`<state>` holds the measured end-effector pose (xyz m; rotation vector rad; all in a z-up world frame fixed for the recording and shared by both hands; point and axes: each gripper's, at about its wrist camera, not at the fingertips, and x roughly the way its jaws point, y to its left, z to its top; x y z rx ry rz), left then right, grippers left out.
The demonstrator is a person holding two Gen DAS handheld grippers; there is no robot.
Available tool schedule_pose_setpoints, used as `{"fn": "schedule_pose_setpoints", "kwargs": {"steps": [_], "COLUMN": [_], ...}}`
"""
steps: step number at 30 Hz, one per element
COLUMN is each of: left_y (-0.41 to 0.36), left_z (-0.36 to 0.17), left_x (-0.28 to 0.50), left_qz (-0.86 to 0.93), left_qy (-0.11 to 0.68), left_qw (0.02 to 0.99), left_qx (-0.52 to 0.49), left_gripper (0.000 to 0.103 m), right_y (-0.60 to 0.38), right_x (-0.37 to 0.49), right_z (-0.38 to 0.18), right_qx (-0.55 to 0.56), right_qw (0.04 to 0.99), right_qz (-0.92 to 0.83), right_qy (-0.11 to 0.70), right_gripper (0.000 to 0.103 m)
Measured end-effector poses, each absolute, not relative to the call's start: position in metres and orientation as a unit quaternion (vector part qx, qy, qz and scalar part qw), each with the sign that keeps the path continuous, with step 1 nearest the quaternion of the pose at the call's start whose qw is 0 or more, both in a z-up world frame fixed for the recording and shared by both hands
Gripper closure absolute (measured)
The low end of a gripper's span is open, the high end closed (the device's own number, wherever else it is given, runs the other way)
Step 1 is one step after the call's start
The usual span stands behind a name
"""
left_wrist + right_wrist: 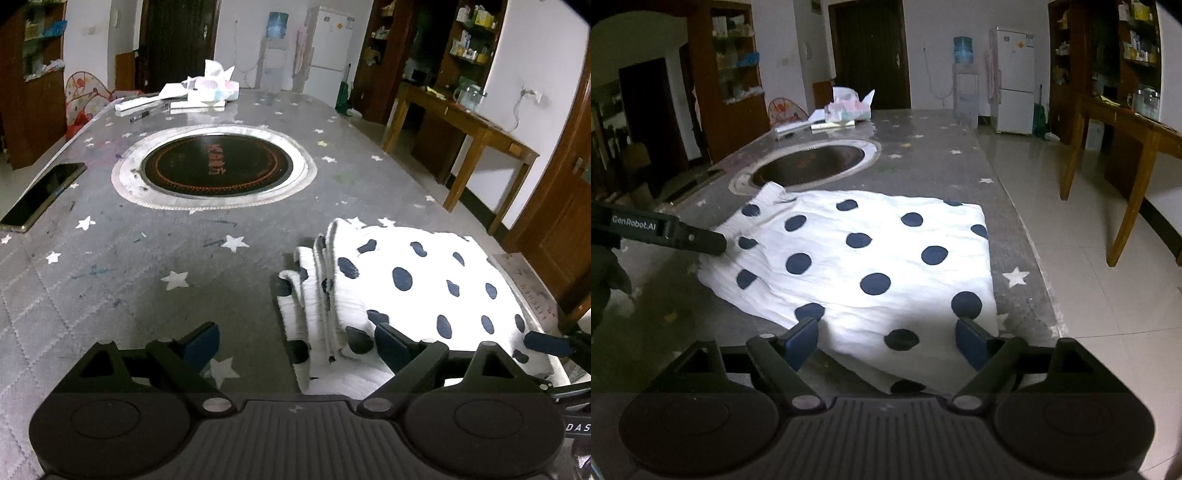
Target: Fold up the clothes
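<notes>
A white garment with dark blue dots [868, 258] lies folded flat on the grey star-patterned table cover [129, 277]. In the left wrist view the garment [424, 284] shows stacked layered edges on its left side. My left gripper [295, 345] is open, its right finger over the garment's near left corner and its left finger over bare cover. In the right wrist view the left gripper [714, 243] touches the garment's left edge. My right gripper [888, 341] is open and straddles the garment's near edge, holding nothing.
A round black cooktop [218, 168] is set into the table's middle. A phone [44, 195] lies at the left edge. Tissue packs and papers [207, 90] and a marker [138, 117] sit at the far end. A wooden side table [461, 122] stands right.
</notes>
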<state>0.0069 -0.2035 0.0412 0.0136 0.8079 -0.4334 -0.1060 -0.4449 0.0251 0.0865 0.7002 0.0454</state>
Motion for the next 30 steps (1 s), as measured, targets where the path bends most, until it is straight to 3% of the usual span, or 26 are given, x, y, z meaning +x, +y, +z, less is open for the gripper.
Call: {"fn": "schedule_pose_setpoints", "kwargs": {"steps": [9, 30], "left_y": [-0.198, -0.185], "left_z": [0.045, 0.056], "left_x": [-0.013, -0.064], "left_qz": [-0.225, -0.260], "left_qy": [0.372, 0.326], "left_qw": [0.900, 0.909], "left_qx": [0.007, -0.003], "left_gripper": [0.000, 0.000], "right_y": [-0.436, -0.415], "right_x": [-0.125, -0.164], "right_z": [0.029, 0.047], "right_qx": [0.037, 0.045], "right_qw": [0.947, 0.970], "right_qz": [0.007, -0.036], "right_qy": [0.320, 0.236], "right_gripper": [0.001, 0.000]}}
